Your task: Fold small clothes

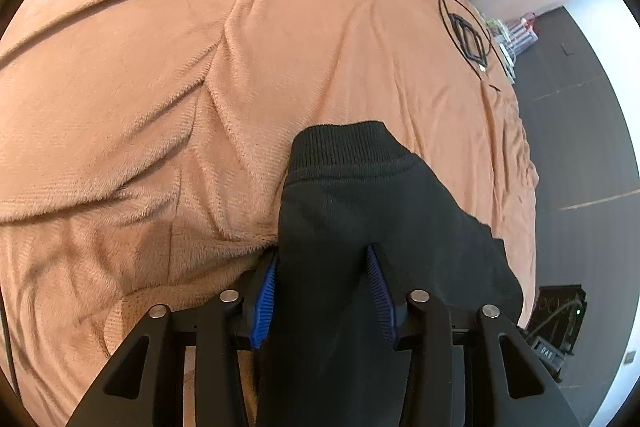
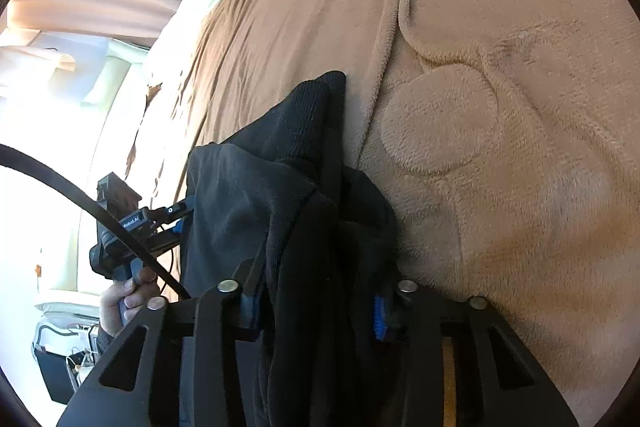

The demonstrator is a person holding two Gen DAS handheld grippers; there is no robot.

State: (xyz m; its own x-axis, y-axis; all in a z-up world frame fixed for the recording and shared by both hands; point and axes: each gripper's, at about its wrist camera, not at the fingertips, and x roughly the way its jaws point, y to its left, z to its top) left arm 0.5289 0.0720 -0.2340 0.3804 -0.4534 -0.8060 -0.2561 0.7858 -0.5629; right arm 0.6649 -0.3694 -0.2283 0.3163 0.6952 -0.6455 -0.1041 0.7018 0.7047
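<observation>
The black garment (image 1: 360, 211) lies bunched between your two grippers, draped over the tan fleece blanket (image 1: 160, 87). Its ribbed hem points forward, away from your left gripper (image 1: 324, 287). Both blue pads (image 1: 264, 303) of that gripper press the cloth from either side, so it is clenched on the garment. Your right gripper (image 2: 316, 311) likewise has thick folds of the garment (image 2: 288, 187) filling its jaws, with the fabric gripped between the fingers. To the left of your right gripper, your left hand (image 2: 124, 303) grips the other tool's handle. Ahead and right of your left gripper, a black cable (image 1: 464, 27) lies on the blanket.
</observation>
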